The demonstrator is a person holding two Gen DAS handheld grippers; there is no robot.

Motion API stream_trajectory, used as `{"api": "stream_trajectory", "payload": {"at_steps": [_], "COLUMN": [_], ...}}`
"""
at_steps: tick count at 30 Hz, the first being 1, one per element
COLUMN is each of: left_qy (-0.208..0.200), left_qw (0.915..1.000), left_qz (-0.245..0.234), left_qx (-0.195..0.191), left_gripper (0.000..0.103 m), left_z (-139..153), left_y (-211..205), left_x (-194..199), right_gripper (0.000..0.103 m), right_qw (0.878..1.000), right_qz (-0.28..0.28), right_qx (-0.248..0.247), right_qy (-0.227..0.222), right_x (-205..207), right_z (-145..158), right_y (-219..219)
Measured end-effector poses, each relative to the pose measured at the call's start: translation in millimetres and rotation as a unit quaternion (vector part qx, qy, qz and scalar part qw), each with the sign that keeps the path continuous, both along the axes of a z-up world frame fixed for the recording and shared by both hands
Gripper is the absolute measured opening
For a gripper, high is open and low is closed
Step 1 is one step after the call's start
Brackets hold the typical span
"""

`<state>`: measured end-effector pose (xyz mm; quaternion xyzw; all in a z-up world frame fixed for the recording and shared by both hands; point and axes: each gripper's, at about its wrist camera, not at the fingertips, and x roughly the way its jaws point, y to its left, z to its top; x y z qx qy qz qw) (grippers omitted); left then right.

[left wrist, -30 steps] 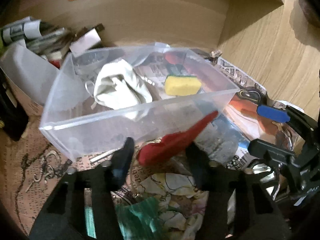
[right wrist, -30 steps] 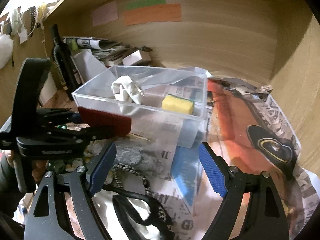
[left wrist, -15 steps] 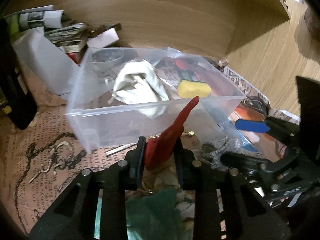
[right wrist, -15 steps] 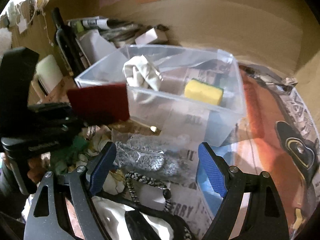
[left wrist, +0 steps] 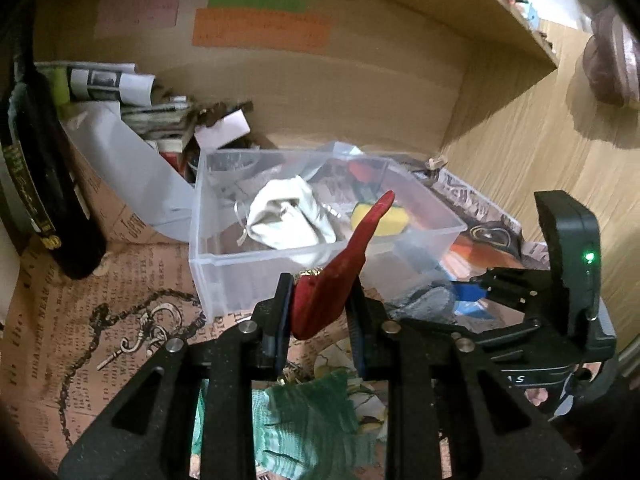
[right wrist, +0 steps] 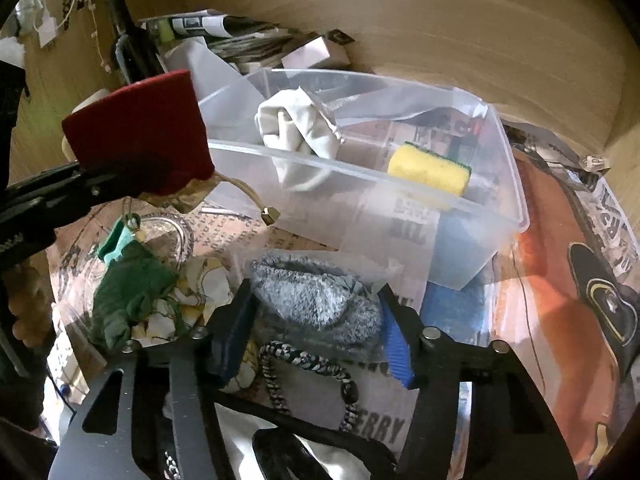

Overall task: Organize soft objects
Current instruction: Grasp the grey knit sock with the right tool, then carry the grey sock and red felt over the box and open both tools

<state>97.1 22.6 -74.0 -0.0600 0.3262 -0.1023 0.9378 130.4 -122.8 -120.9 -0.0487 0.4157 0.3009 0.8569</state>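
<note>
— Red felt-like piece (left wrist: 340, 272), soft: where is it sitting?
— It is being pinched between the closed jaws of the left gripper (left wrist: 320, 312), held in the air just in front of the clear plastic bin (left wrist: 224, 276), its free end tilting up toward the bin's front rim.
— Bin contents?
— A crumpled cream cloth (right wrist: 296, 124) is lying toward the left end, a yellow sponge (right wrist: 430, 168) with a green backing toward the right end; they are sitting apart.
— Right gripper (right wrist: 316, 328)?
— Its blue-padded jaws are standing on either side of a grey fuzzy bundle in clear wrap (right wrist: 320, 300), which is lying just in front of the bin; whether the pads are pressing it, I cannot tell.
— Surroundings?
— A green cloth (right wrist: 128, 296) and a patterned yellow-white fabric (right wrist: 200, 292) are lying to the left of the grey bundle, a black-and-white braided cord (right wrist: 308, 364) directly below it, all on the printed newspaper lining (left wrist: 80, 296). A dark bottle (left wrist: 44, 184) is standing at the left edge.
</note>
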Motion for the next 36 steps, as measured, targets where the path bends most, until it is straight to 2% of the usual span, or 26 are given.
{"api": "stream_trajectory", "payload": {"at_steps": [7, 14, 19, 28, 36], "left_qy": [-0.032, -0.068, -0.075, -0.063, -0.025], "left_qw": [0.9995, 0.9974, 0.9959, 0.9913, 0.9893], "left_qz": [0.006, 0.026, 0.048, 0.093, 0.094], "left_qx": [-0.002, 0.005, 0.014, 0.069, 0.108], "left_gripper": [0.025, 0.025, 0.025, 0.025, 0.025], "left_z": [22.5, 45.5, 53.6, 44.8, 15.7], "left_y": [-0.1, 3.8, 12.5, 21.7, 13.3], "left_x": [-9.1, -8.2, 4.2, 42.6, 76.2], "right_gripper": [0.046, 0.045, 0.045, 0.045, 0.045], "right_qw": [0.999, 0.996, 0.991, 0.986, 0.991], "right_qz": [-0.003, -0.010, -0.024, -0.056, -0.059], "right_qx": [0.022, 0.049, 0.070, 0.078, 0.049], "right_qy": [-0.029, -0.076, -0.111, -0.133, -0.105], "right_x": [-9.1, -18.3, -16.6, 10.3, 52.4], "right_z": [17.2, 49.1, 74.0, 87.5, 69.0], "right_y": [-4.9, -15.1, -24.4, -27.5, -12.8]}}
